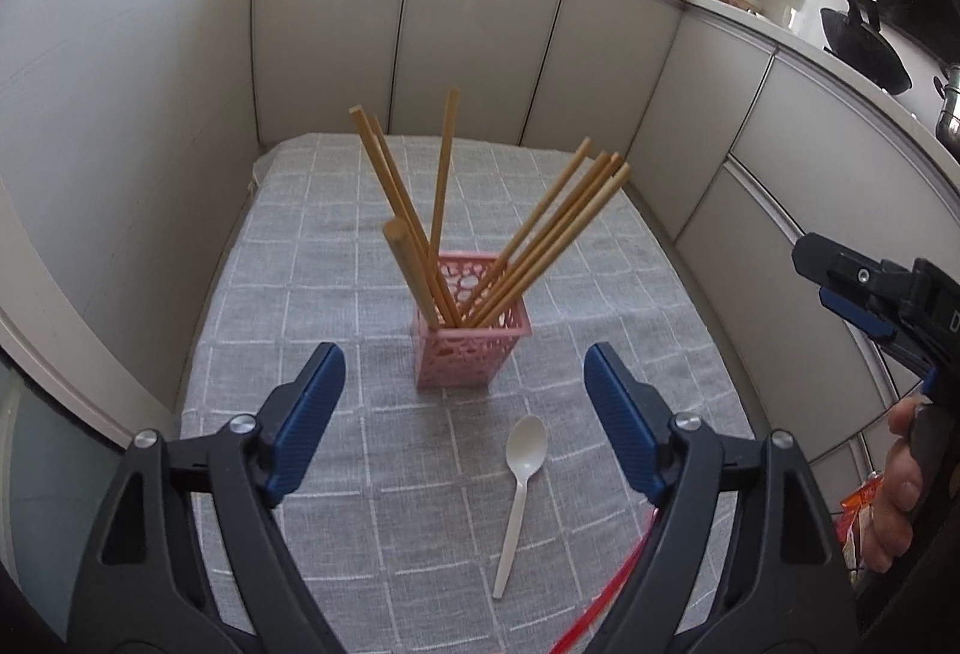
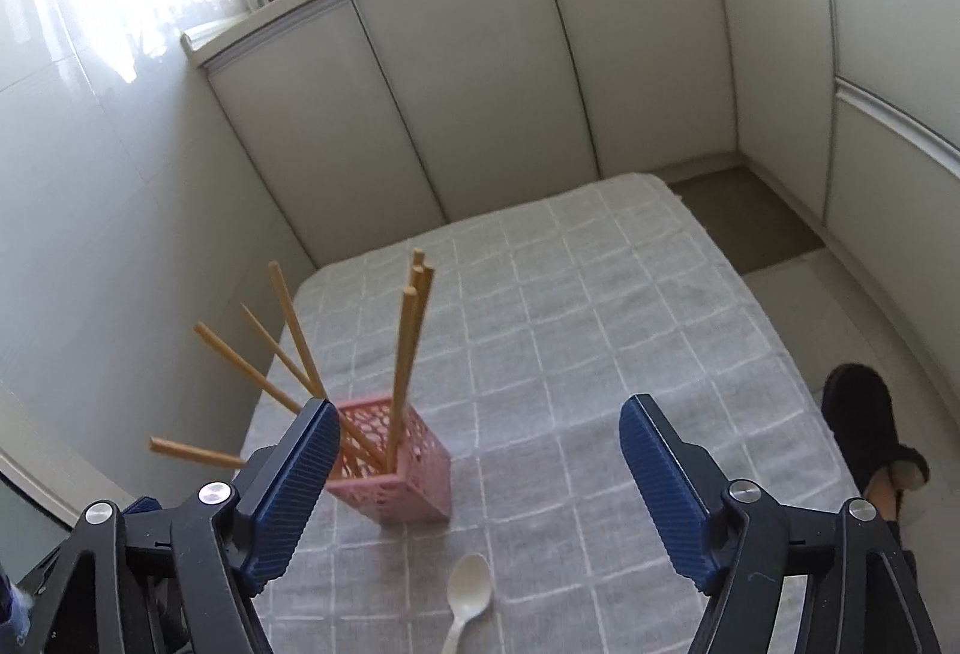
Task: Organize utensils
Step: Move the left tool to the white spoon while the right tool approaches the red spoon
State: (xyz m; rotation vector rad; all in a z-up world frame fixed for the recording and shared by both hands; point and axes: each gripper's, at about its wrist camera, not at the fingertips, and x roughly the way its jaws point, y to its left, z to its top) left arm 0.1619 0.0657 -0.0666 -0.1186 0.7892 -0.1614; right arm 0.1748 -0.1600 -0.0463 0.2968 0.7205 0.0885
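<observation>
A pink perforated holder (image 1: 471,348) (image 2: 399,465) stands on the grey checked tablecloth (image 1: 336,294) (image 2: 570,330) with several wooden chopsticks (image 1: 540,234) (image 2: 405,354) fanned out of it. A white plastic spoon (image 1: 521,492) (image 2: 467,609) lies flat on the cloth in front of the holder, bowl toward it. My left gripper (image 1: 465,384) is open above the cloth, the holder and spoon showing between its blue pads, nothing touched. My right gripper (image 2: 480,444) is open too, the holder just beside its left pad; its body (image 1: 888,306) also shows at the right of the left wrist view.
White cabinet doors (image 1: 480,42) (image 2: 480,72) wall in the table at the back and right, a tiled wall (image 1: 90,114) at the left. A foot in a dark slipper (image 2: 864,432) is on the floor right of the table. A red cord (image 1: 606,600) runs under my left gripper.
</observation>
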